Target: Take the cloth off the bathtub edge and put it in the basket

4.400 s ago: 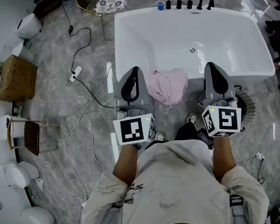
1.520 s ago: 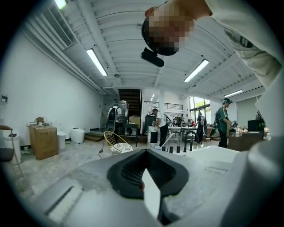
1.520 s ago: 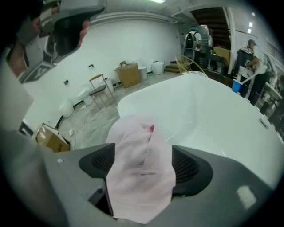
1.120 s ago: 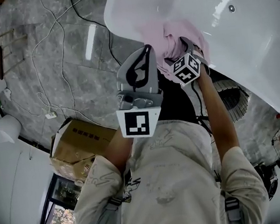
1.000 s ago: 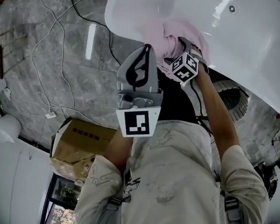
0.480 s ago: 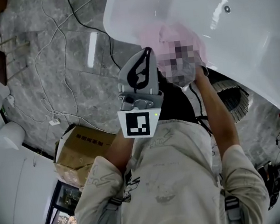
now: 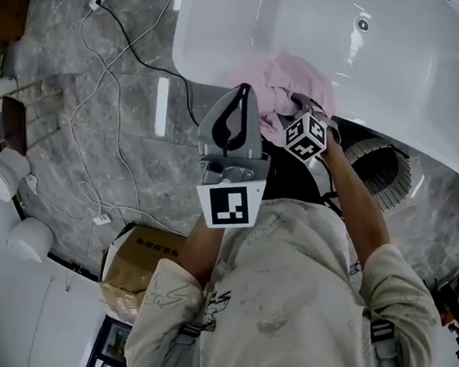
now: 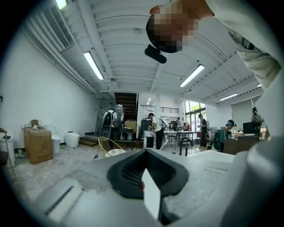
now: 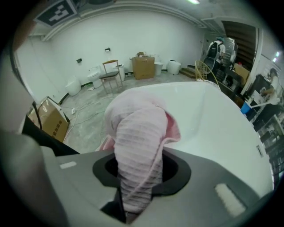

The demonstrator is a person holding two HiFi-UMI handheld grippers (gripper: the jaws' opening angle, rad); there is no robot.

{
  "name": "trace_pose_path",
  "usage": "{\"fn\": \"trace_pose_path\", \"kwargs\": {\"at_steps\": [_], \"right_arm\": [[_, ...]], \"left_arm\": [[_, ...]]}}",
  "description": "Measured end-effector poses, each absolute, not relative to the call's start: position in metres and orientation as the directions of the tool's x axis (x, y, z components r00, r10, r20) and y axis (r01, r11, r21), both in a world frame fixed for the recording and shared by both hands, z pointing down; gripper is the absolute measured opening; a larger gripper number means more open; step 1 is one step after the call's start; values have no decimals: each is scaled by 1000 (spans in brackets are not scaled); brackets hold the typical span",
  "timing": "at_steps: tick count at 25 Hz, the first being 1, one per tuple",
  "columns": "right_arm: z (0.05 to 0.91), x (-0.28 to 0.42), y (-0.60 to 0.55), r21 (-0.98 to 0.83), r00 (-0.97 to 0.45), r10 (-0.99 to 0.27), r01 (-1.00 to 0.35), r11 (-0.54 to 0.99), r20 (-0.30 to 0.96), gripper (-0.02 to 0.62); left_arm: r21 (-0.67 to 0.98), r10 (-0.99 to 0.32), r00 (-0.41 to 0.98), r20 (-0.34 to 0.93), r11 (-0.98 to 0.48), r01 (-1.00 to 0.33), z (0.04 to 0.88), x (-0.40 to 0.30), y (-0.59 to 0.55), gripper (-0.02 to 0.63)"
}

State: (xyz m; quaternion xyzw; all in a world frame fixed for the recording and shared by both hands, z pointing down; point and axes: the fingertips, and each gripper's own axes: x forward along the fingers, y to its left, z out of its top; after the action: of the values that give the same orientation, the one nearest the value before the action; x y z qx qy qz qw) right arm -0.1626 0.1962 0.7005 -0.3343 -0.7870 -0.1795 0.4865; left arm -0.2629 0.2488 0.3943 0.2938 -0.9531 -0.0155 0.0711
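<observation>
Right tool [image 7: 297, 121] clamped on thick fold of pink cloth [image 9: 137, 133]; cloth heaped on near edge of bathtub [image 7: 415, 75]. My left tool [image 7: 238, 95] has jaws together, nothing in them. Cloth looks soft, light, ribbed; likely to sag and trail, so bunched fold is best hold. Basket [image 7: 382, 153] beside tub, partly hidden by rim and my arm. Right tips buried in cloth in head view.
</observation>
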Motion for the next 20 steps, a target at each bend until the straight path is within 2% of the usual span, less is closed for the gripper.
{"fn": "trace_pose_path", "kwargs": {"at_steps": [9, 14, 20], "right_arm": [[597, -168, 169, -104, -510, 398, 511, 853, 762, 136], [536, -171, 144, -82, -642, 345, 403, 912, 685, 135], [464, -168, 91, -43, -790, 220, 239, 970, 572, 135]], "left_arm": [[63, -588, -806, 63, 809, -585, 350, -241, 227, 2], [55, -606, -795, 16, 795, -605, 322, -228, 212, 2], [36, -654, -753, -77, 753, -657, 286, -221, 177, 2]]}}
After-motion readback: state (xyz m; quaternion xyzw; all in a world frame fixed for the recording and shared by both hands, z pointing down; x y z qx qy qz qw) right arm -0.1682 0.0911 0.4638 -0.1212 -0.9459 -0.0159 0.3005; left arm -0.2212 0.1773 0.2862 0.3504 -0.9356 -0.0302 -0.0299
